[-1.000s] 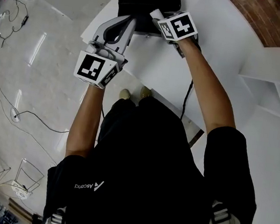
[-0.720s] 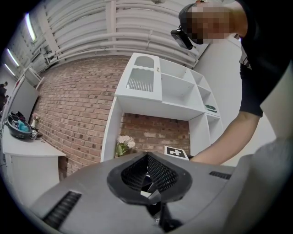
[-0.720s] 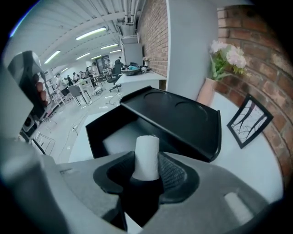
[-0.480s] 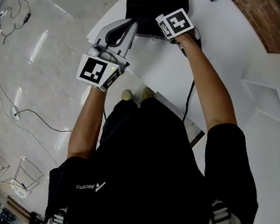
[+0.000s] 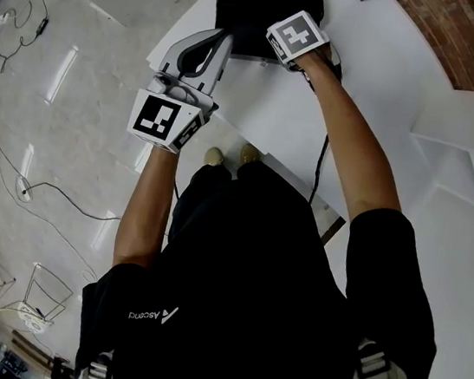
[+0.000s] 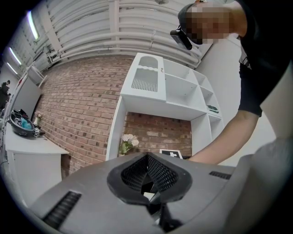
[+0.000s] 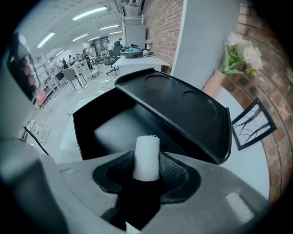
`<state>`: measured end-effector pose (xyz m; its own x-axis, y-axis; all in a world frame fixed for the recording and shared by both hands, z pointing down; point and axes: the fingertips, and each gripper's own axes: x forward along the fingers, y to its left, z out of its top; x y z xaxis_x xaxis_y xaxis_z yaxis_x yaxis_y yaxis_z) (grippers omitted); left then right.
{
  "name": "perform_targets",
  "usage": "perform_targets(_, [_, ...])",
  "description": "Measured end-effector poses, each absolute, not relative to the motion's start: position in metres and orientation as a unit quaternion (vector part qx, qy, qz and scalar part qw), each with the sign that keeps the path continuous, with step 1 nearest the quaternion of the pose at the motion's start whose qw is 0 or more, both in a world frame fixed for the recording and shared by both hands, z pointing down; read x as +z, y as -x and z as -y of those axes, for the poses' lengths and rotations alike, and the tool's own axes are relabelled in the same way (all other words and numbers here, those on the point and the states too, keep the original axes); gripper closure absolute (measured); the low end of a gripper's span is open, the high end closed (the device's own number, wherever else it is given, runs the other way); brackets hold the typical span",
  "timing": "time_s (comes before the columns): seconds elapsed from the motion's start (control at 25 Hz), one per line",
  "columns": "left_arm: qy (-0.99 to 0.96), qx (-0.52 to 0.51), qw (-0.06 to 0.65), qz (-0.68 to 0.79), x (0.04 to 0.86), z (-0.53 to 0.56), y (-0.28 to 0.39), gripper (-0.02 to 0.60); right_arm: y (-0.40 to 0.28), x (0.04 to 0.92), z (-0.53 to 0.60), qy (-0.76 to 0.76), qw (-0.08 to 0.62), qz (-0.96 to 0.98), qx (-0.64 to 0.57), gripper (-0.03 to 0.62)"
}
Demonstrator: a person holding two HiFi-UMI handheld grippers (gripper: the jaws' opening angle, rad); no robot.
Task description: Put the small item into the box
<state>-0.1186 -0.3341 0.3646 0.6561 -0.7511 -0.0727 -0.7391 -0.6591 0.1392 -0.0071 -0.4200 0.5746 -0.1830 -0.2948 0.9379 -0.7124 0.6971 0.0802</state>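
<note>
On the white surface (image 5: pixel 384 74) a black box (image 5: pixel 262 13) lies open. Our right gripper (image 7: pixel 147 176) is at its near rim, fingers opening around a white roll (image 7: pixel 146 157). Released here, we judge it could fall short. Our left gripper (image 6: pixel 147 176) is off to the side, fingers clenched and empty.

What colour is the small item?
The item is white; the right gripper view shows it best.

Two grippers (image 6: pixel 149 176) (image 7: pixel 146 172), one black box (image 7: pixel 84 132), one white cylinder (image 7: pixel 147 155), one picture frame (image 7: pixel 254 123)
</note>
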Motion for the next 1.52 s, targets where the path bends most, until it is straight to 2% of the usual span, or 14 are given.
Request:
perform_targets(0.52, [-0.911,-0.057,0.050,0.405,0.363,0.328,0.113,0.583,0.009,0.548,0.419,-0.349,0.476,0.785,0.188,0.390])
perform_targets(0.8, [-0.916,-0.055,0.042,0.395,0.355,0.326,0.102,0.583,0.022,0.491,0.412,-0.346,0.379,0.846,0.146,0.399])
perform_targets(0.92, [-0.921,-0.057,0.029,0.385,0.351,0.326,0.092,0.583,0.030,0.455,0.402,-0.342,0.313,0.880,0.108,0.421])
perform_targets(1.24, [-0.931,-0.054,0.014,0.362,0.337,0.319,0.061,0.583,0.031,0.366,0.351,-0.351,0.149,0.924,0.024,0.530])
perform_targets(1.52, [-0.932,-0.059,-0.001,0.357,0.326,0.297,0.046,0.583,0.019,0.324,0.295,-0.355,0.067,0.932,-0.040,0.591])
